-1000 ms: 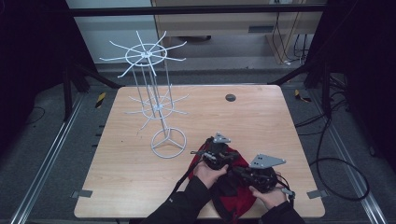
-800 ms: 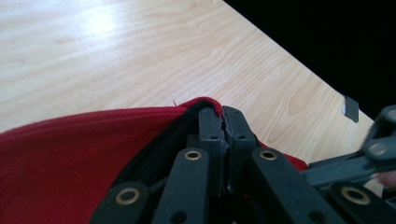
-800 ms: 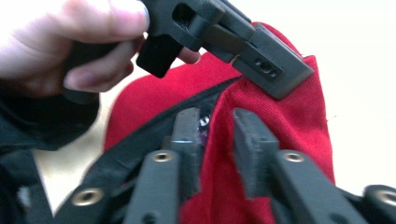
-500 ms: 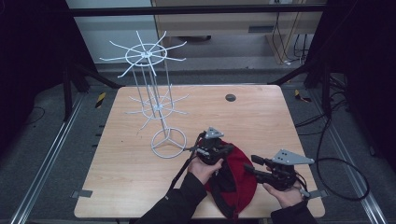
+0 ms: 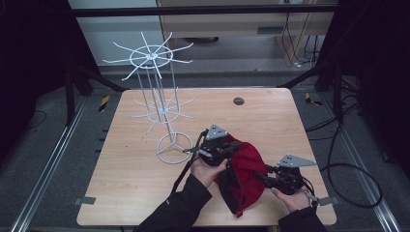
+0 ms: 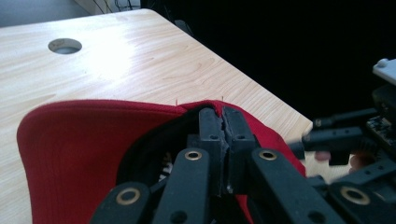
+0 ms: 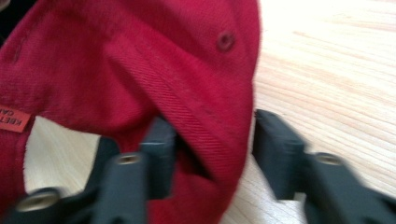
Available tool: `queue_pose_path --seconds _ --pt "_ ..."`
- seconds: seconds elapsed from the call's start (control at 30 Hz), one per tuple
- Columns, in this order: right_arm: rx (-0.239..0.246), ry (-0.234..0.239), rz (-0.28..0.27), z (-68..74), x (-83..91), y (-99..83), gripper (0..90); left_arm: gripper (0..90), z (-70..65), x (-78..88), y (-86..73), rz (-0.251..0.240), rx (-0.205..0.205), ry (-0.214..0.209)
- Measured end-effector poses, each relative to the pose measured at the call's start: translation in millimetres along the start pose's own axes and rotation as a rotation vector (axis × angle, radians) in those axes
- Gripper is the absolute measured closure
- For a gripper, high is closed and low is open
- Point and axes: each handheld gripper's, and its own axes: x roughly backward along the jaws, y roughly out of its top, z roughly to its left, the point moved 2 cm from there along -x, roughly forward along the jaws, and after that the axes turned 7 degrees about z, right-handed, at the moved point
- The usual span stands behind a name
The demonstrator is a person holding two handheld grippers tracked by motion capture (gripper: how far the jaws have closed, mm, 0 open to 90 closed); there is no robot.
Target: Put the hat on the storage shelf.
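A red cap (image 5: 244, 171) with a black lining lies near the table's front right. My left gripper (image 5: 227, 147) is shut on the cap's rim, which shows pinched between the jaws in the left gripper view (image 6: 222, 114). The red cap (image 6: 79, 140) bulges to the left of those jaws. My right gripper (image 5: 261, 178) is at the cap's right side, open, with a fold of the cap's fabric (image 7: 205, 107) between its two spread fingers (image 7: 210, 140). A small orange label (image 7: 14, 122) is sewn on the cap.
A white wire display stand (image 5: 162, 104) with radiating hooks rises at the table's left middle, its ring base (image 5: 173, 148) just left of my left gripper. A round cable hole (image 5: 238, 101) sits in the wooden table (image 5: 121, 169) farther back. Cables trail off the right edge.
My left gripper has lifted the cap's rim and shifted slightly back. My right gripper moved out to the right, away from the left one, and now stands open around the cap's side.
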Motion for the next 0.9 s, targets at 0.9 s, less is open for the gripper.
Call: queue_pose_path --seconds 0.9 --pt "0.228 -0.204 -0.078 21.3 21.5 27.6 80.1 87.7 -1.8 39.8 -19.7 -0.041 -0.069 -0.020"
